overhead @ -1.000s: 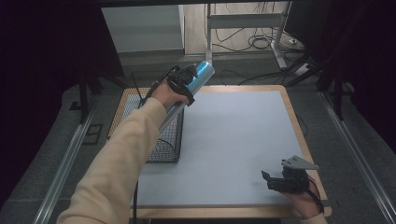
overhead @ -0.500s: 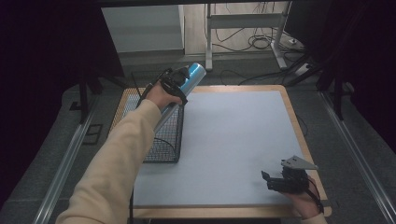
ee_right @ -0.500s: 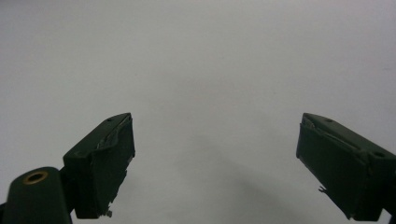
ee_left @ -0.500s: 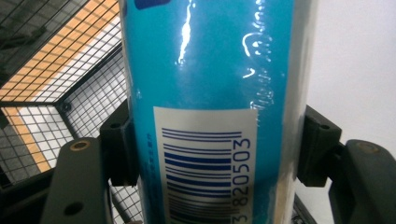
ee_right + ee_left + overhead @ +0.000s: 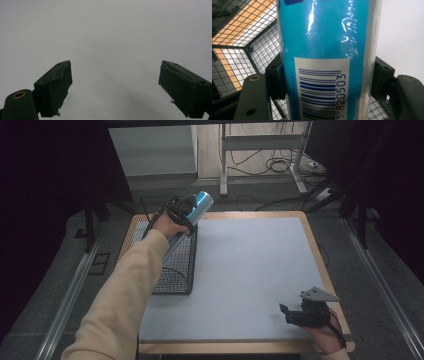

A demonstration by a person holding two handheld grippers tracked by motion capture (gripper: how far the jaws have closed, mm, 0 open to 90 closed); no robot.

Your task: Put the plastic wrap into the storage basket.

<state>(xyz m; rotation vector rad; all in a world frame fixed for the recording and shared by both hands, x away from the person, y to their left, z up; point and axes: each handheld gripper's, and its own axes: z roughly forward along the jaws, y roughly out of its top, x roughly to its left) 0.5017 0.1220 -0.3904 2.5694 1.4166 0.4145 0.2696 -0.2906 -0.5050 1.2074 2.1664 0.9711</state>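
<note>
I've got the blue can (image 5: 196, 206) clamped in my left gripper (image 5: 181, 213), jaws pinching it from both sides, up over the far right corner of the wire basket (image 5: 176, 270). The can is a tall, slim cylinder, glossy bright blue, with light streaking off its wrapper. It's tilted, its pale round end pointing up and to the far right. In the left gripper view the can (image 5: 324, 50) is right in my face: shiny blue skin with small wrinkles down its right side, a white label panel low down carrying a dark blue barcode (image 5: 319, 92) with digits running along its edge. The black pads (image 5: 275, 80) press flat against its sides. Behind it sits the black mesh of the basket, with orange-brown wood showing through the grid at the left.

My right gripper (image 5: 295, 314) rests low at the near right corner of the grey mat (image 5: 250, 265), jaws spread wide with nothing between them. In the right gripper view there's plain pale mat (image 5: 107, 37) ahead of the two parted jaws.
</note>
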